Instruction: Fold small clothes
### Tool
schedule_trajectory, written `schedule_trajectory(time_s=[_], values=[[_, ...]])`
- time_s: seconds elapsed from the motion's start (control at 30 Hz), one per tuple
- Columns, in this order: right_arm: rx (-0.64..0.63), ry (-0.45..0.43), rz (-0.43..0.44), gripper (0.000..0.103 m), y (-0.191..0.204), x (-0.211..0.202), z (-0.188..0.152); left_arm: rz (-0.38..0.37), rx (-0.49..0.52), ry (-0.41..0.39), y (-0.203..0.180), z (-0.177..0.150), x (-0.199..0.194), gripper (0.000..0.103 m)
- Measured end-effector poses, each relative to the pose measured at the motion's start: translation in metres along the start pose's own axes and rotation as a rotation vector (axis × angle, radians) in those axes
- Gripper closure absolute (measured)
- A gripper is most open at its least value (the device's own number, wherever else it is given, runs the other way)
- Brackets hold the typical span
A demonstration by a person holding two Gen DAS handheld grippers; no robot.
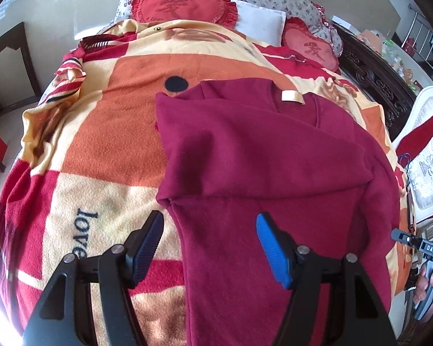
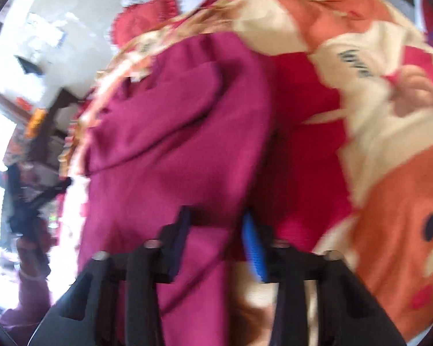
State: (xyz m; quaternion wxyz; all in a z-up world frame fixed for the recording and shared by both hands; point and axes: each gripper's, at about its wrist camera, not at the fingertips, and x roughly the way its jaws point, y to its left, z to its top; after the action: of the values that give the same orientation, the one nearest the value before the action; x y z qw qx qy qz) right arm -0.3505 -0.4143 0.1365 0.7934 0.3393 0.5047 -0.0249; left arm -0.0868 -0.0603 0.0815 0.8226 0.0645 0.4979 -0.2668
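Left wrist view: a dark red sweater (image 1: 259, 158) lies flat on the patterned blanket (image 1: 101, 144) that covers the bed, nearer the bed's right edge than its left, neckline and pale label (image 1: 292, 97) toward the pillows (image 1: 184, 5). One sleeve is already folded across the chest, forming a diagonal flap; the lower body of the garment remains unfolded and runs toward the foot of the bed. Judged from this layout, the task is at an early-to-middle stage: one side fold is done, and the other side and the lengthwise fold remain. The left gripper (image 1: 210, 248) points steeply down above the sweater's left side edge, jaws spread, nothing between the pads; one pad is over the blanket, the other over the cloth. At the right border of this view, a hand holding the other tool (image 1: 418, 248) is partly visible beyond the bed's right edge. Right wrist view: the picture is blurred. The right gripper (image 2: 219, 245) is tilted down over the lower right part of the sweater (image 2: 173, 132). Cloth fills the gap between its pads, and the jaws read as pressed together on it, so it is judged to be pinching the sweater fabric. The blanket (image 2: 375, 86) fills the rest of the view.
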Motion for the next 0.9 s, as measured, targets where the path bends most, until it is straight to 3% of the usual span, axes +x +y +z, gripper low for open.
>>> schedule_trajectory(time_s=[0.07,0.2,0.33,0.43,0.5,0.57,0.63,0.77,0.9], values=[[-0.078,-0.021,-0.006,0.103,0.02,-0.005,0.006,0.009,0.006,-0.009,0.003,-0.002,-0.005,0.033],[-0.2,-0.091,0.092,0.103,0.073,-0.017,0.039,0.011,-0.035,-0.024,0.018,0.0,-0.011,0.033],[-0.304,-0.129,0.091,0.103,0.125,-0.004,0.074,0.0,-0.09,-0.048,0.036,0.003,-0.019,0.033],[-0.331,-0.108,0.074,0.103,0.156,0.034,0.105,-0.008,-0.12,-0.054,0.046,0.004,-0.02,0.033],[-0.332,-0.051,0.057,0.103,0.172,0.08,0.124,-0.017,-0.131,-0.043,0.049,0.004,-0.018,0.033],[-0.29,0.036,0.085,0.102,0.176,0.124,0.138,-0.024,-0.13,-0.031,0.049,0.004,-0.017,0.033],[-0.256,0.087,0.102,0.087,0.175,0.143,0.143,-0.031,-0.114,-0.032,0.048,0.003,-0.018,0.033],[-0.303,0.046,0.162,0.085,0.172,0.116,0.132,-0.016,-0.08,-0.039,0.051,0.001,-0.018,0.032],[-0.365,0.053,0.073,0.079,0.137,0.081,0.112,-0.017,-0.092,-0.032,0.057,0.001,-0.01,0.032]])
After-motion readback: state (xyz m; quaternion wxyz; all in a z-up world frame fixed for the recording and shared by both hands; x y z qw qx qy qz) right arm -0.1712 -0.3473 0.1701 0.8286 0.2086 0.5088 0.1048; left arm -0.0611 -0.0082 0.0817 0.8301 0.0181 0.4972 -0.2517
